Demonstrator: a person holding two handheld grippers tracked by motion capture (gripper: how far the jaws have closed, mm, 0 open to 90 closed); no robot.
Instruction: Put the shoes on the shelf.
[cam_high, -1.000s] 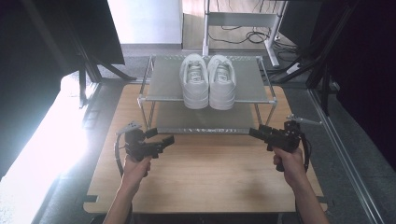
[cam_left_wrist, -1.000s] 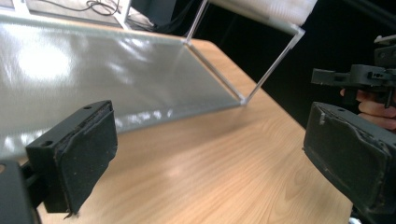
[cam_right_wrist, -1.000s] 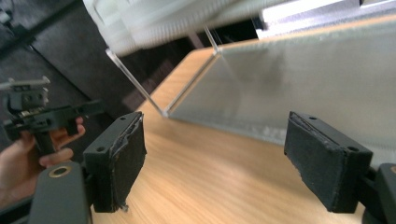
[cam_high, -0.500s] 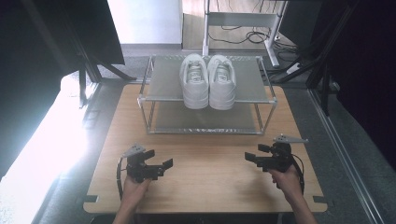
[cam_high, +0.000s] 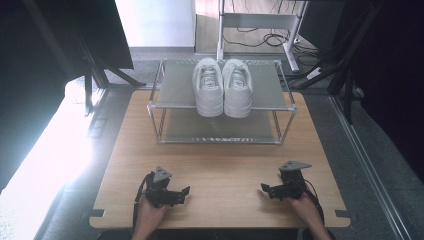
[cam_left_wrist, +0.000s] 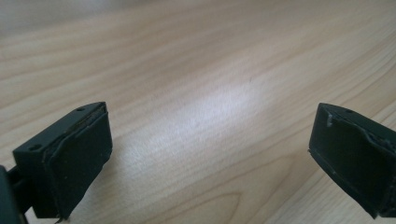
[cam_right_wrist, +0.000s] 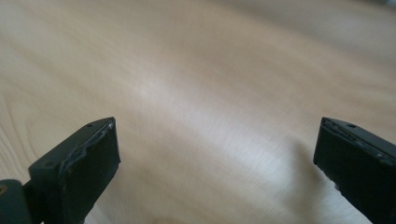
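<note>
While both hands rest low on the table (cam_high: 220, 165), the two white shoes (cam_high: 222, 87) sit side by side on the top shelf of the rack (cam_high: 172, 95), toes toward the person, sides touching or nearly so. Left gripper (cam_high: 181, 194) and right gripper (cam_high: 265, 190) lie well in front of the rack, near the table's front edge, tips turned toward each other. Left jaws stand wide with bare wood between them; the right jaws have just been opening and now stand wide too, nothing between them.

Judgement: the work looks finished or paused, with the shoes placed and the tools set down.

Risks from here:
- A gripper lifted carelessly could catch the rack's front rail and shift it, tipping a shoe.
- Trailing cables by the front edge could snag a forearm.
- The shoes sit near the shelf's front edge; a bump to the rack could slide them off.
</note>
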